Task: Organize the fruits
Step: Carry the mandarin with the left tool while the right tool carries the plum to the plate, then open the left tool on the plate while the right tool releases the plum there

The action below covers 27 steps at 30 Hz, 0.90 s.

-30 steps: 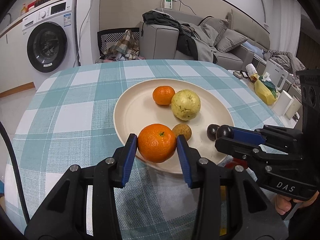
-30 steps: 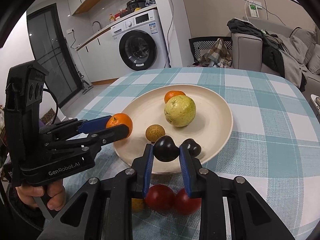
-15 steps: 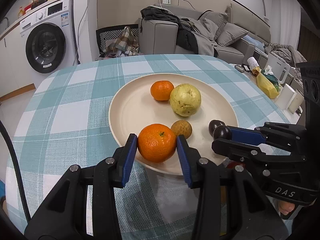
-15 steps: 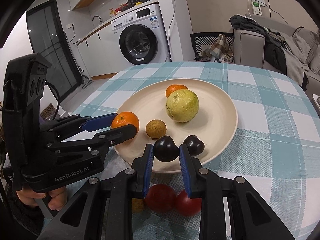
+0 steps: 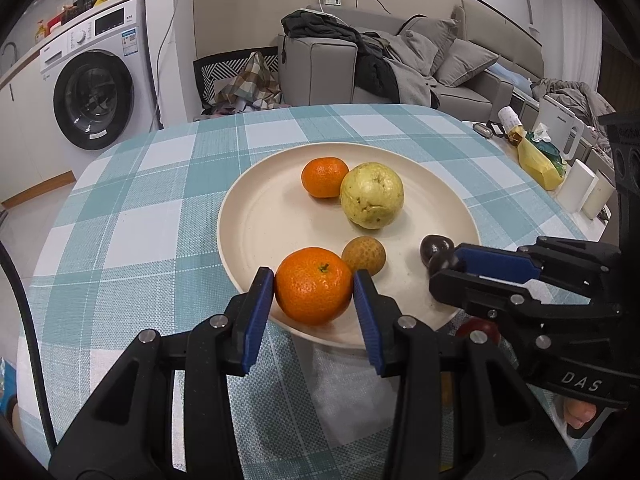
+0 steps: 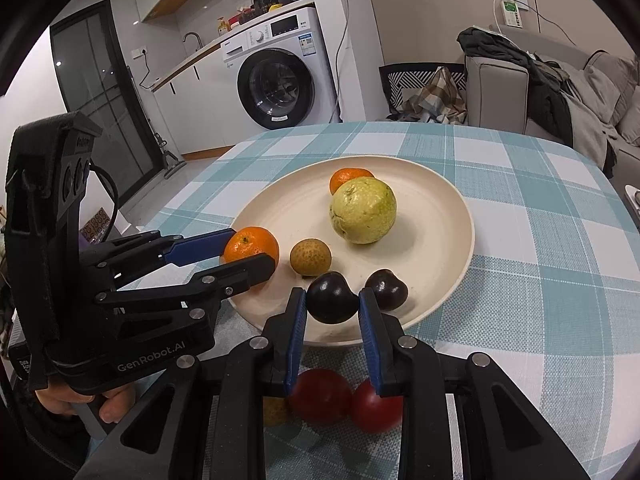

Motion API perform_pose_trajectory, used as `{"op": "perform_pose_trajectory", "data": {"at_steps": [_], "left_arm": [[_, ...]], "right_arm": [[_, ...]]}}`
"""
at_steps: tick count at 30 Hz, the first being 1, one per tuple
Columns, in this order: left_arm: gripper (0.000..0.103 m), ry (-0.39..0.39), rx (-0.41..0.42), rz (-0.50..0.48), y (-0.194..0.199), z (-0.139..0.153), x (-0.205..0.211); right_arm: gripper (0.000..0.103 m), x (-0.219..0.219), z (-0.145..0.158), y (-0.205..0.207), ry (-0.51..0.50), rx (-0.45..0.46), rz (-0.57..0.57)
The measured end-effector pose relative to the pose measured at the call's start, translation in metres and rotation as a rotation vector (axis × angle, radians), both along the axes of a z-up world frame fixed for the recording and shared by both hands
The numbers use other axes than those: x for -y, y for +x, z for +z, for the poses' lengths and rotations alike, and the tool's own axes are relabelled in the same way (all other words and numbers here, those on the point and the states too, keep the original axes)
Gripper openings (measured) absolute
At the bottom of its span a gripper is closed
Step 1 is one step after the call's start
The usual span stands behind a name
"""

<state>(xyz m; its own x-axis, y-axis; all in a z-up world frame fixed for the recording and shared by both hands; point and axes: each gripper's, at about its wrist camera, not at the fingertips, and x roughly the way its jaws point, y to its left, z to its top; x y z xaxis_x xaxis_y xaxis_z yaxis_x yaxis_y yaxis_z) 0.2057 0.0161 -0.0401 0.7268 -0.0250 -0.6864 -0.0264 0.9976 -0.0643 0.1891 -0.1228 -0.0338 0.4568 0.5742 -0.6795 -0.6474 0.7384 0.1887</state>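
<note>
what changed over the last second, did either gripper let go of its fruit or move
Neither let go. The left gripper is shut on the mandarin and the right gripper on the dark plum, as before. Both carried their fruit forward over the near rim of the plate. The far mandarin, guava, small brown fruit, second dark plum and red fruits stayed put.

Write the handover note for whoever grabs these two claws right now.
Left claw: shut on an orange over the plate's near rim.
Right claw: shut on a dark plum, also at the near rim.
On the plate: a second orange, a guava, a small brown fruit, another plum.
Left: release both; two red fruits lie on the tablecloth.
</note>
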Motion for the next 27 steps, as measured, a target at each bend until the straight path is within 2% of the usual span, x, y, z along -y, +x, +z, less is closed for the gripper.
{"op": "perform_pose_trajectory", "data": {"at_steps": [4,5,6,7,8,9,10,12,14,17,19,27], "left_arm": [[0.039,-0.014,0.006,0.000,-0.002,0.000,-0.002],[0.040,-0.016,0.010,0.001,-0.004,0.001,-0.002],[0.045,-0.018,0.014,-0.004,-0.005,0.001,-0.002],[0.054,-0.016,0.018,-0.008,-0.008,0.003,-0.002],[0.061,-0.007,0.020,-0.002,-0.009,0.004,-0.002],[0.073,0.001,0.026,0.007,-0.012,0.005,-0.002],[0.078,0.007,0.037,0.015,-0.015,0.007,-0.002],[0.081,0.004,0.036,0.020,-0.018,0.009,-0.003],[0.084,-0.010,0.028,0.024,-0.022,0.011,-0.006],[0.090,-0.024,0.024,0.025,-0.030,0.013,-0.009],[0.102,-0.030,0.025,0.030,-0.036,0.015,-0.010],[0.102,-0.035,0.070,0.006,-0.070,0.029,-0.003]], "right_arm": [[0.040,0.005,0.002,-0.001,0.018,0.016,-0.015],[0.040,0.006,0.003,-0.002,0.015,0.020,-0.019],[0.040,0.007,0.003,-0.002,0.012,0.025,-0.022],[0.041,0.007,0.003,-0.003,0.009,0.027,-0.023],[0.046,0.008,0.003,-0.004,0.007,0.029,-0.024],[0.050,0.009,0.004,-0.004,0.008,0.034,-0.025],[0.056,0.010,0.005,-0.006,0.007,0.042,-0.026],[0.064,0.012,0.007,-0.008,0.007,0.051,-0.032],[0.082,0.018,0.010,-0.011,0.018,0.055,-0.035],[0.095,0.028,0.013,-0.012,0.046,0.053,-0.047],[0.101,0.034,0.015,-0.013,0.054,0.055,-0.061],[0.103,0.047,0.015,-0.023,0.021,0.058,-0.068]]}}
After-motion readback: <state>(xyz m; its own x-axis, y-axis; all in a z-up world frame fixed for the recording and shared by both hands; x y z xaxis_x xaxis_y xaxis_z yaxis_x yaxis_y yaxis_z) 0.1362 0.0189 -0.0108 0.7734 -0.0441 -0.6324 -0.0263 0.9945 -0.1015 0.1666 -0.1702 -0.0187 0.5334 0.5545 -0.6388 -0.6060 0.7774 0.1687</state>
